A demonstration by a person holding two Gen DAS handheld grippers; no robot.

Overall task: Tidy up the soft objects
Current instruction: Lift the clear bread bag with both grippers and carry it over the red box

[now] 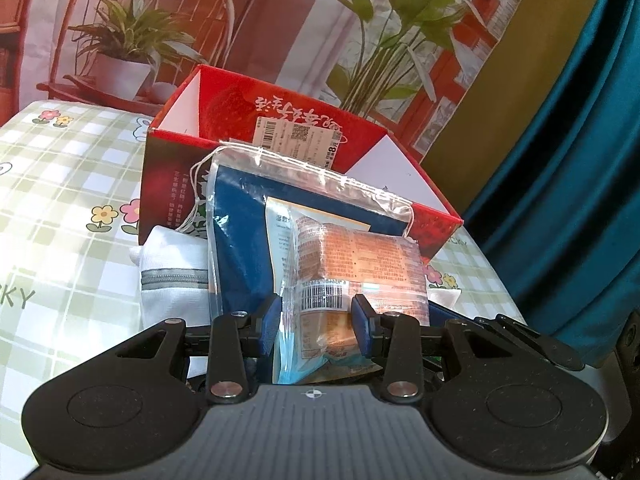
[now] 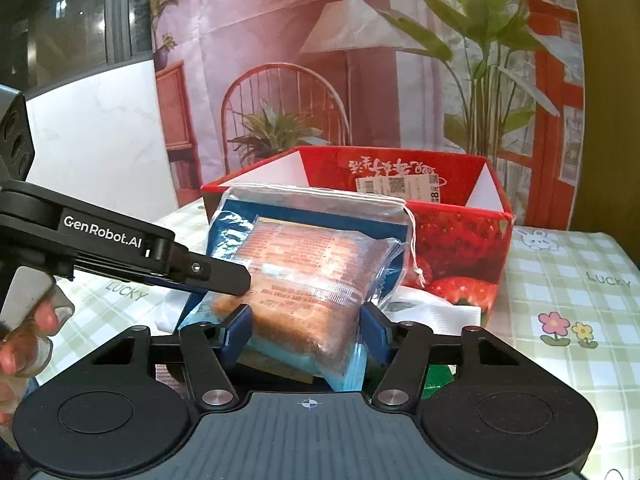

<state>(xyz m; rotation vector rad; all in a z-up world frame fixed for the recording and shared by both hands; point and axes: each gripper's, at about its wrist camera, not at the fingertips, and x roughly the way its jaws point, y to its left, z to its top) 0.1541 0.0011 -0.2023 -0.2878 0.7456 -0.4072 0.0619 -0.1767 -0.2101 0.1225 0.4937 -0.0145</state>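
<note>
A clear packet with an orange roll (image 1: 360,268) lies on top of a clear drawstring bag holding something blue (image 1: 248,216), in front of an open red strawberry box (image 1: 400,148). My left gripper (image 1: 316,320) is shut on the packet's near end. In the right wrist view my right gripper (image 2: 306,326) has its blue fingers (image 2: 236,330) against both sides of the same packet (image 2: 304,276). The left gripper's finger (image 2: 216,274) touches the packet from the left. The drawstring bag (image 2: 320,208) leans toward the box (image 2: 452,236).
A white fabric pouch with a grey zip (image 1: 172,268) lies left of the bag. The checked floral tablecloth (image 1: 60,208) covers the table. A printed backdrop (image 1: 280,20) hangs behind the box, and a teal curtain (image 1: 580,160) hangs at the right.
</note>
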